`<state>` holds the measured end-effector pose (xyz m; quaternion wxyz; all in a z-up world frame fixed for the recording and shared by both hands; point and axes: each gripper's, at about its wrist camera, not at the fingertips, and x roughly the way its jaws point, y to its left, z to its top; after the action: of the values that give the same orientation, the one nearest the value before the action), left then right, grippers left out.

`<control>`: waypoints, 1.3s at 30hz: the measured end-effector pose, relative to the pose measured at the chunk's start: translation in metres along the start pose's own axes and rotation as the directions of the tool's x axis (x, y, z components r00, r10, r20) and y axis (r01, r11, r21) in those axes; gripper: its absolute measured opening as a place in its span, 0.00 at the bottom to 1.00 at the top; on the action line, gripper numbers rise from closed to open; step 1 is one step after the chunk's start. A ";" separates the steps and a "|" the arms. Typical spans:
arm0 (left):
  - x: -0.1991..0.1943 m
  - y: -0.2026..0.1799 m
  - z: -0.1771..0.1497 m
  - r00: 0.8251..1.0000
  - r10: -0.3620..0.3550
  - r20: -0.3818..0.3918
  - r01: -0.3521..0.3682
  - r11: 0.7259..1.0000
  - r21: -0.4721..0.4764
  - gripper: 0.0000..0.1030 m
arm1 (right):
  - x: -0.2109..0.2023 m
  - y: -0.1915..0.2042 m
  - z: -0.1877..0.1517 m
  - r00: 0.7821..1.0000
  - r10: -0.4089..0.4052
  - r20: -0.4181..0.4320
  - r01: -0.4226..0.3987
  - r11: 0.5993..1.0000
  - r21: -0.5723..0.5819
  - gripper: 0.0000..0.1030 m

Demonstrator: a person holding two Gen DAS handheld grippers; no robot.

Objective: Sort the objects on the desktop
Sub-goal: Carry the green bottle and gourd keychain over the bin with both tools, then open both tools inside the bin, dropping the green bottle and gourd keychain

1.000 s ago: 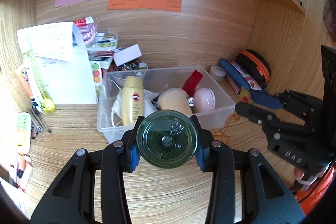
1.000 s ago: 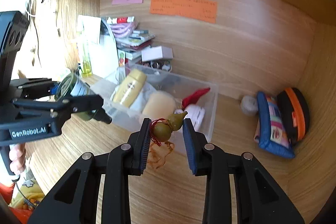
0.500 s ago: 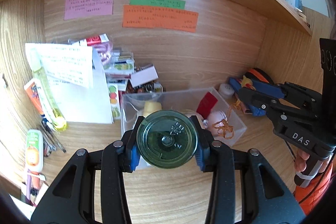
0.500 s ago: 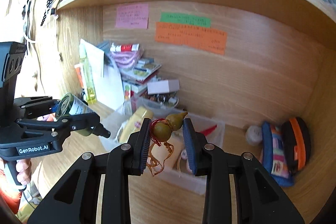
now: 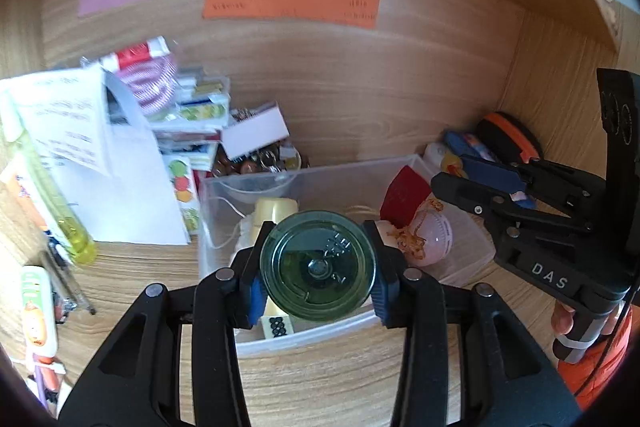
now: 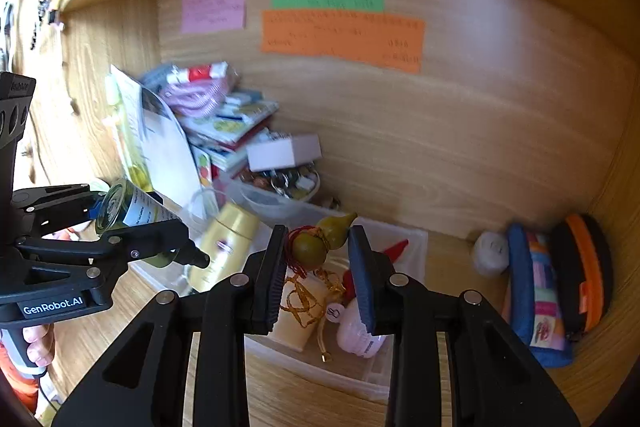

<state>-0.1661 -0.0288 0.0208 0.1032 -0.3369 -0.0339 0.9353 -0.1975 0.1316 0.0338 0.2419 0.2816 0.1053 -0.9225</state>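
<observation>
A wood-grain tabletop [image 5: 328, 379] sits in a wooden alcove under a shelf, with pink, green and orange paper notes [image 6: 342, 37] stuck to the back wall. A clear plastic bin [image 5: 320, 341] holding toiletries stands in the middle. The left gripper [image 5: 318, 267] is clamped on a green glass jar [image 5: 318, 265], held above the bin's near side. The right gripper [image 6: 320, 255] grasps a small gourd charm [image 6: 320, 243] over the bin, its gold cord dangling down.
</observation>
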 end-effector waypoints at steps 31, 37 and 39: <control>0.067 -0.010 -0.013 0.992 0.026 -0.127 -0.020 0.999 0.047 0.46 | 0.054 -0.020 -0.040 0.997 -0.011 -0.075 0.014 0.999 0.043 0.53; 0.065 -0.011 -0.012 0.993 0.037 -0.111 -0.031 0.998 0.055 0.56 | 0.052 -0.028 -0.039 0.998 -0.031 -0.060 0.035 0.997 0.066 0.60; 0.063 -0.011 -0.011 0.994 0.045 -0.102 -0.040 0.998 0.057 0.62 | 0.050 -0.031 -0.038 0.998 -0.027 -0.058 0.031 0.996 0.081 0.62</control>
<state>-0.2048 -0.0043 -0.0257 0.0940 -0.3824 0.0042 0.9192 -0.2317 0.1520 -0.0244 0.2137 0.3158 0.0783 -0.9211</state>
